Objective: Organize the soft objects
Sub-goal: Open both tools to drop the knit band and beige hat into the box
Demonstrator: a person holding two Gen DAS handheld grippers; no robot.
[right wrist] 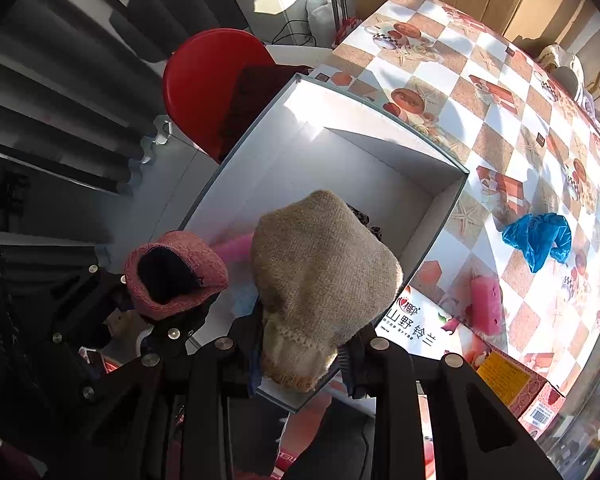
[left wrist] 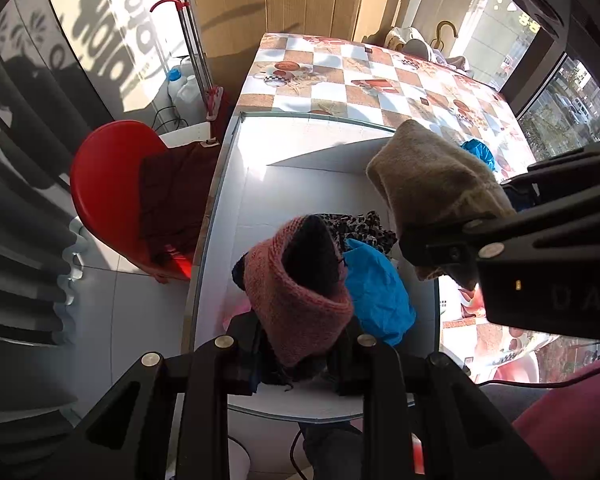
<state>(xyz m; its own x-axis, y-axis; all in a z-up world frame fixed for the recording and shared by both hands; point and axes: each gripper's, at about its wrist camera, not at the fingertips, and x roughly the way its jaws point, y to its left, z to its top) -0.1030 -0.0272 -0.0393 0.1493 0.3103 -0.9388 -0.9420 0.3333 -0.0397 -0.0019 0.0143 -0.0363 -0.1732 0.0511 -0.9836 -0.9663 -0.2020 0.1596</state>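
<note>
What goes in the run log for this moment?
left gripper: holds pink hat | right gripper: holds beige hat | both over white box

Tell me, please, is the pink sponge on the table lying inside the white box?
No, the pink sponge lies on the checkered tablecloth outside the white box, to its right.

The beige hat [right wrist: 323, 276] hides most of the box [right wrist: 379, 152] floor and all but a dark edge of the leopard cloth [left wrist: 359, 226]. The pink hat [left wrist: 300, 292] covers the left fingertips (grip point unseen). The sponge [right wrist: 232, 248] inside shows only partly.
</note>
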